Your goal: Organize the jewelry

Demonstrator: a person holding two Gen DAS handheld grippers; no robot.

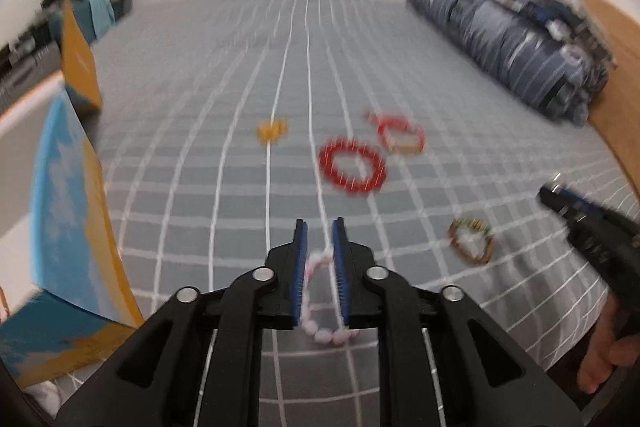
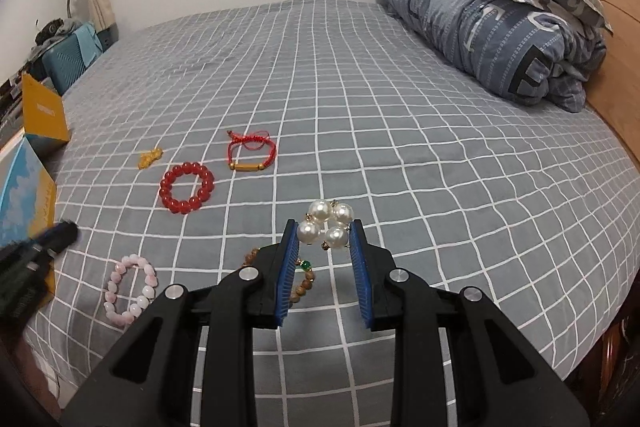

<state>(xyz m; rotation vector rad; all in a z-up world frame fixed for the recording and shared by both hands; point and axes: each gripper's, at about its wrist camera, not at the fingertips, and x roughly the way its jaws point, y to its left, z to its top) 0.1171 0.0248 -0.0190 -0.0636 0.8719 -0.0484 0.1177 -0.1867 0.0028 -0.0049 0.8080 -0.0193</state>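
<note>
My right gripper [image 2: 325, 227] is shut on a bracelet of large white pearls [image 2: 320, 213], held at its tips above the grey checked bedsheet [image 2: 400, 147]. Under it lies a wooden bead bracelet [image 2: 305, 281] with a green bead, partly hidden by one finger. My left gripper [image 1: 320, 227] is open by a narrow gap; the pink bead bracelet [image 1: 320, 331] shows through that gap, lying flat on the sheet [image 2: 130, 291]. Nothing is pressed between those pads. Farther out lie a red bead bracelet [image 2: 186, 187], a red cord bracelet [image 2: 250, 153] and a small yellow charm [image 2: 150, 158].
An open blue and yellow box [image 1: 68, 227] stands at the bed's left edge, its orange flap [image 2: 42, 115] raised. A folded blue quilt [image 2: 488, 27] and pillows lie against the wooden headboard [image 2: 612, 7] at the right. A person's hand [image 1: 608, 355] grips the right tool.
</note>
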